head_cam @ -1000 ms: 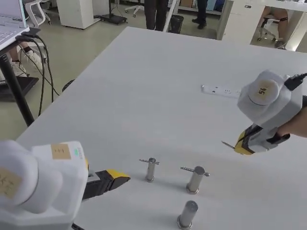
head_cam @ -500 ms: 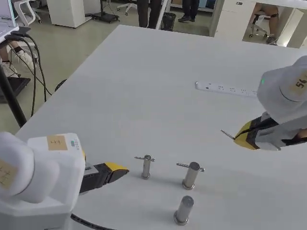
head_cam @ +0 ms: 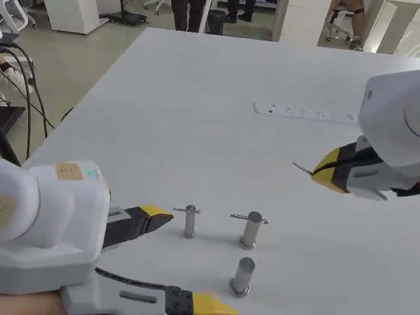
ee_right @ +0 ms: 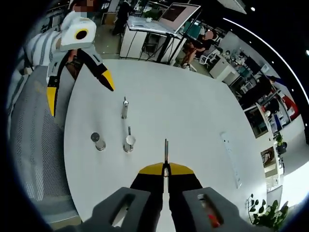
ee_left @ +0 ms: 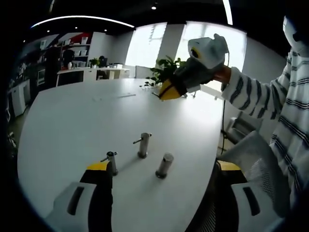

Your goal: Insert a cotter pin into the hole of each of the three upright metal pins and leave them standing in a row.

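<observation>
Far left on the white table [head_cam: 197, 98]: left gripper [head_cam: 191, 261], jaws spread wide, nothing between them, tips pointing toward the metal pins. Just past its upper jaw tip, left pin [head_cam: 189, 224] upright, with a cotter pin [head_cam: 179, 210] through its top, lying level and crosswise, ends out on both sides. Nearer the person and a little to the right, front pin [head_cam: 242, 275] upright, top bare, hole too small to make out. Beside it and further back, middle pin [head_cam: 250, 231] also upright, second cotter pin [head_cam: 260, 220] level through its head, long axis roughly parallel to the first. Three pins in a loose triangle rather than a row, none touching. Further right, off the table surface, third cotter pin [head_cam: 301, 168] pinched at one end in the right gripper [head_cam: 321, 173], jaws closed tight on it. Long axis in line with the jaws, free end pointing left toward the pins, well apart from them. Further back on the table, a power strip [head_cam: 305, 113] lying flat.
</observation>
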### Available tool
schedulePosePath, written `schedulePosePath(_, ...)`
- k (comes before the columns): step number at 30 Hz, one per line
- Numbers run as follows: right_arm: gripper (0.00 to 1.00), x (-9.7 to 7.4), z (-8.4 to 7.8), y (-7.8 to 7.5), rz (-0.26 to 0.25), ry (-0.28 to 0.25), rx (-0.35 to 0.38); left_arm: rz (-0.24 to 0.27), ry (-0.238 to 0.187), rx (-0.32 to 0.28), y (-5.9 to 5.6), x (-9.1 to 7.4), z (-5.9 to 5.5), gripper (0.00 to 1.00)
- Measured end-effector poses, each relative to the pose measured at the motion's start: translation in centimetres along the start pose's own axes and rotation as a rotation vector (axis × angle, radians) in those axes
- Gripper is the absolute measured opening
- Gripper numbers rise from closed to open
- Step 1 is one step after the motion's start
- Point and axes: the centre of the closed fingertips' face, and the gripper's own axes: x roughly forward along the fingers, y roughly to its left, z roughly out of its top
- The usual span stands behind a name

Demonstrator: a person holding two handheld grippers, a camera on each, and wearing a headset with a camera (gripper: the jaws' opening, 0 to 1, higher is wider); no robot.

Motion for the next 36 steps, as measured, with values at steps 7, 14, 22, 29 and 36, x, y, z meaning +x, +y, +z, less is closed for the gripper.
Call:
schedulePosePath(7,0.0,-0.4,0.5,0.0,-0.102,-0.024,-0.064,-0.011,-0.03,0.001,0.1,0.4,1.5,0.82)
schedulePosePath(14,0.0,-1.0,1.0,0.5,-0.161,-0.043,-0.11,-0.02,-0.066,-0.012,0.2,0.8,3.1,0.79)
schedulePosePath(22,0.0,-1.4,1.2,1.3,-0.202,-0.046,-0.161,-0.034,-0.1,-0.029,0.1,1.3,4.5,0.74)
schedulePosePath(29,0.0,-1.4,1.3,2.3,-0.215,-0.049,-0.192,-0.047,-0.111,-0.035,0.0,2.1,5.3,0.71)
schedulePosePath(36,0.0,-1.1,2.2,4.0,-0.203,-0.058,-0.214,-0.059,-0.121,-0.049,0.0,2.9,5.9,0.64)
